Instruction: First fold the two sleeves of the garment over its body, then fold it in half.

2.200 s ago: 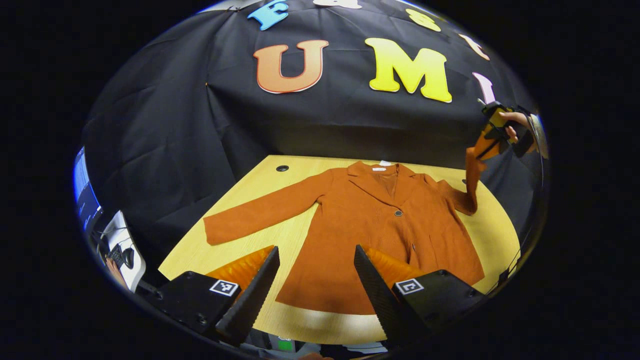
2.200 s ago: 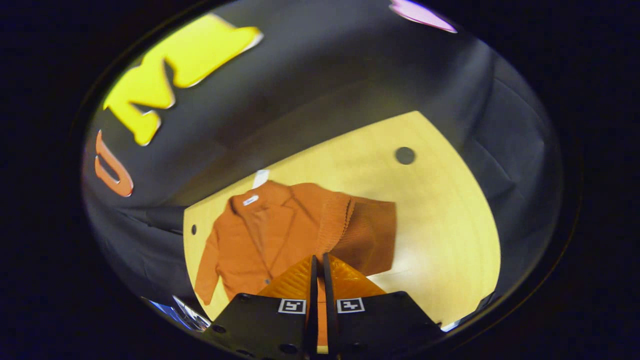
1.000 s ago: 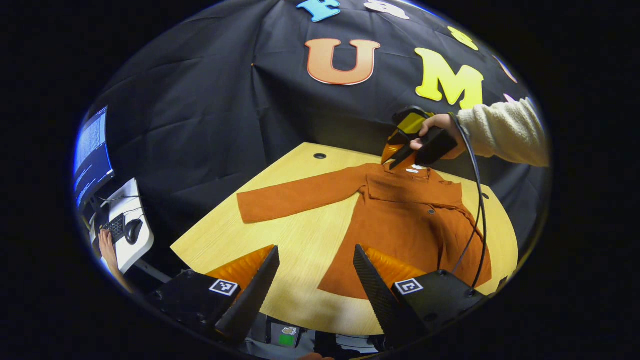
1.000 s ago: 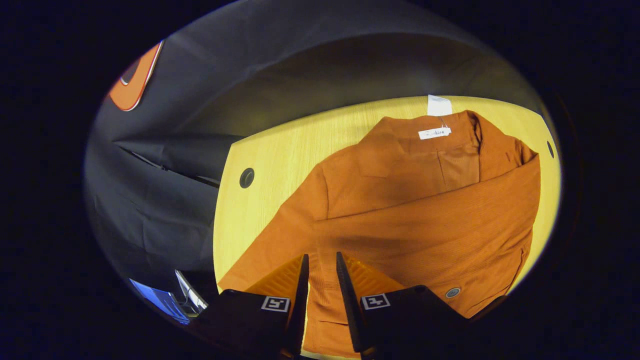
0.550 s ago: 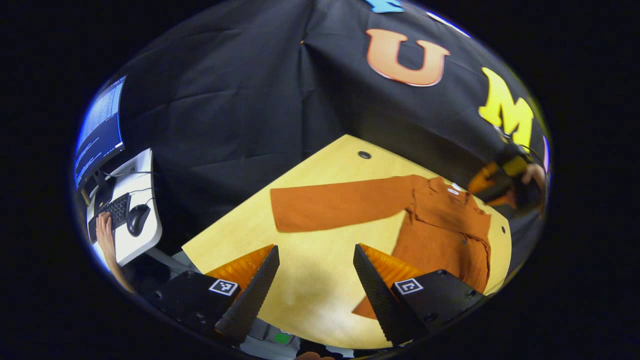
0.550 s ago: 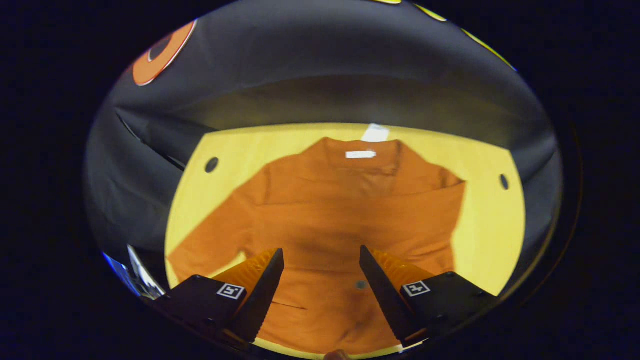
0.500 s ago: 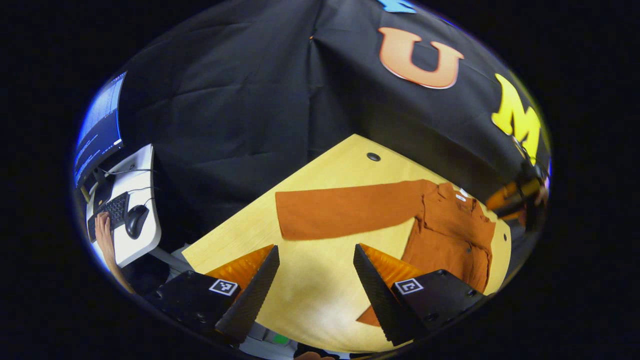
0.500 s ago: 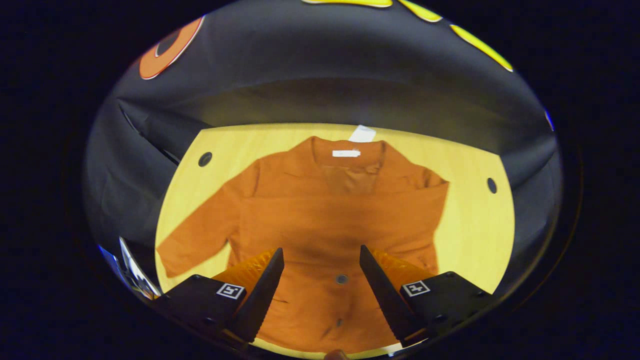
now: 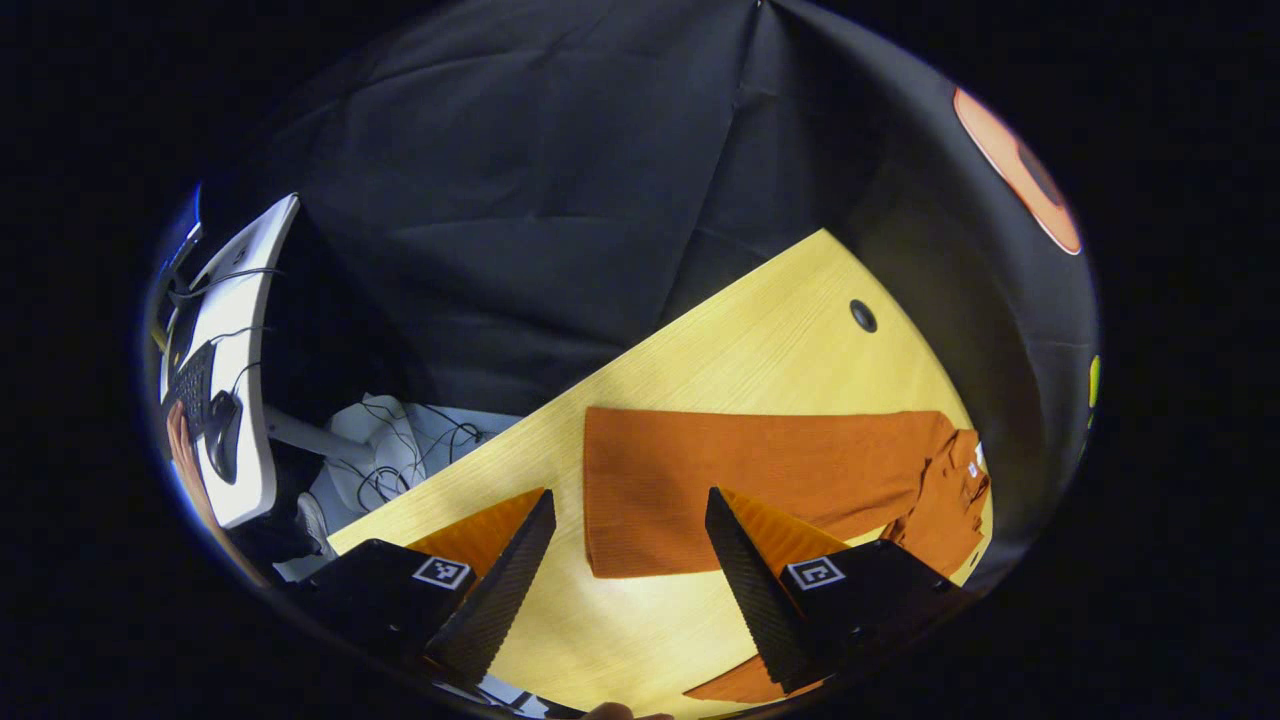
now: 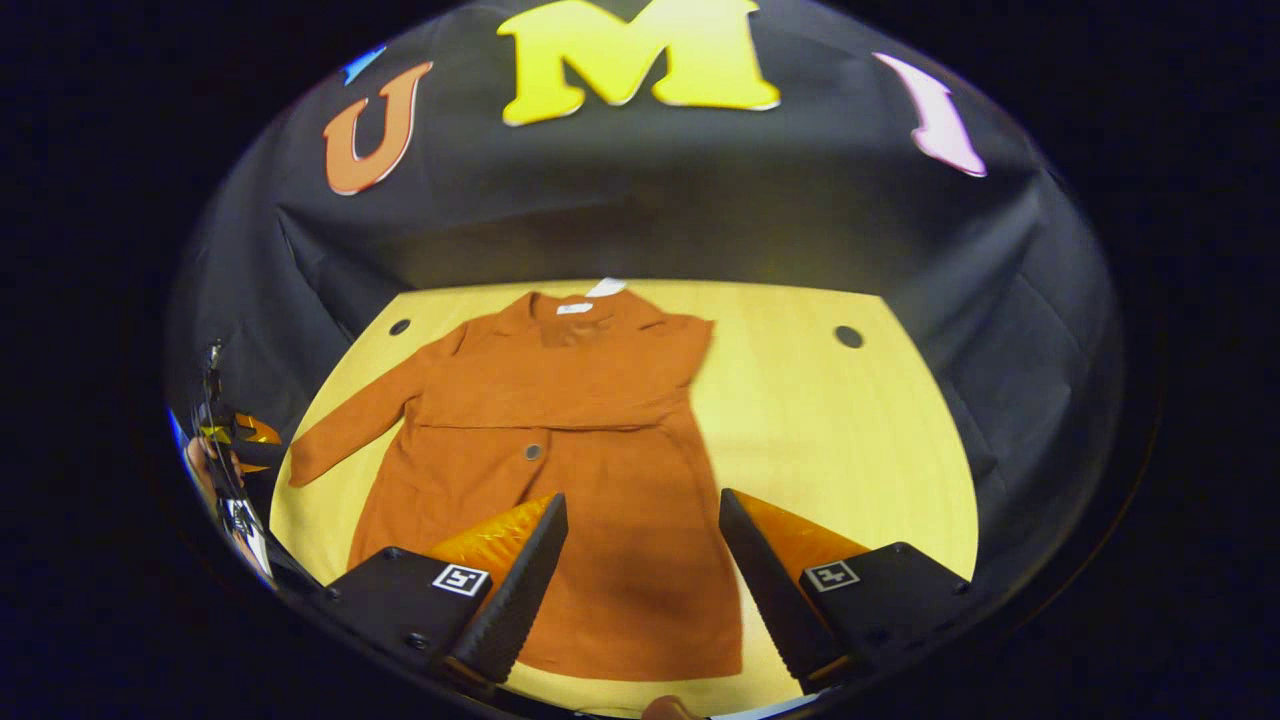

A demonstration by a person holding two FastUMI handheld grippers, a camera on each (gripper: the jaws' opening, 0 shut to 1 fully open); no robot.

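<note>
A rust-orange jacket lies flat on the wooden table, collar toward the wall. One sleeve lies folded across its chest. The other sleeve stretches out sideways to the left. My right gripper is open above the jacket's lower half, holding nothing. In the left gripper view the outstretched sleeve runs across the table, its cuff end just ahead between my open left gripper's fingers. The left gripper also appears at the far left of the right gripper view.
Round cable holes sit in the table's far corners. A white side desk with keyboard and mouse stands left of the table, with a person's hand on it. Cables lie on the floor below.
My right gripper laid the sleeve it held across the chest, let go, opened and drew back. My left gripper swung left toward the outstretched sleeve's cuff, staying open.
</note>
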